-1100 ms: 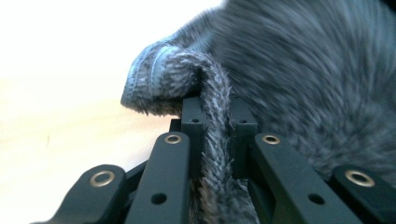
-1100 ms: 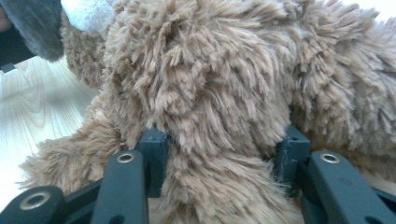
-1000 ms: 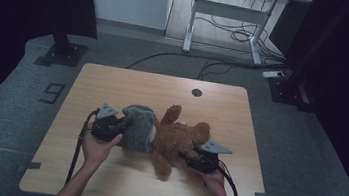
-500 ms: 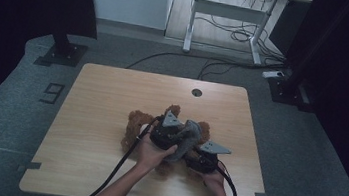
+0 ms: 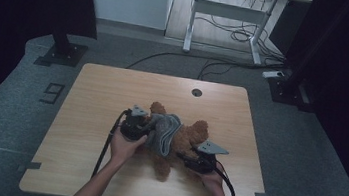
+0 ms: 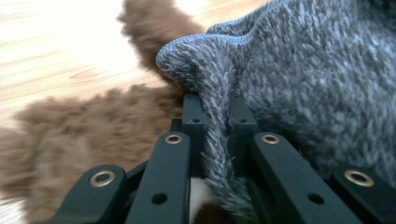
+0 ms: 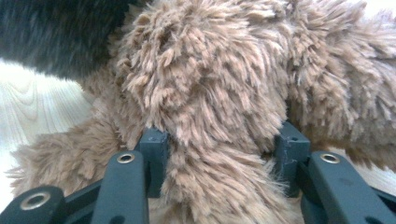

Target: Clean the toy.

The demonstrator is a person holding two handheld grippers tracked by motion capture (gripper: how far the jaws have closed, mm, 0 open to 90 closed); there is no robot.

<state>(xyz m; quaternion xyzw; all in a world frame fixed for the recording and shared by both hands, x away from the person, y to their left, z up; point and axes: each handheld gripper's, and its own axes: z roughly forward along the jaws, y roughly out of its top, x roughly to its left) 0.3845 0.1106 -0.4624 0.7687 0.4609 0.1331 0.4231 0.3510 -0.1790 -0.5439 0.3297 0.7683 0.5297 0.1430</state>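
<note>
My left gripper [image 6: 212, 109] pinches a fold of the fuzzy grey knitted garment [image 5: 163, 133], and my right gripper [image 7: 219, 140] clamps a limb of the shaggy brown plush teddy bear [image 5: 185, 138] lying mid-way across the pale wooden table [image 5: 108, 87]. I worry the thin pinch may slip if I tug hard, or the sweater may bunch against the bear's arm and jam.

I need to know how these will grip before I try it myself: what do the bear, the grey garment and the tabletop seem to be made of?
Bear: plush, long shaggy brown pile, probably synthetic.
Grey garment: soft fuzzy fleece or knit, with a stitched edge; it folds between the left gripper jaws.
Tabletop: pale wood or wood-look laminate, smooth, with visible grain.
</note>
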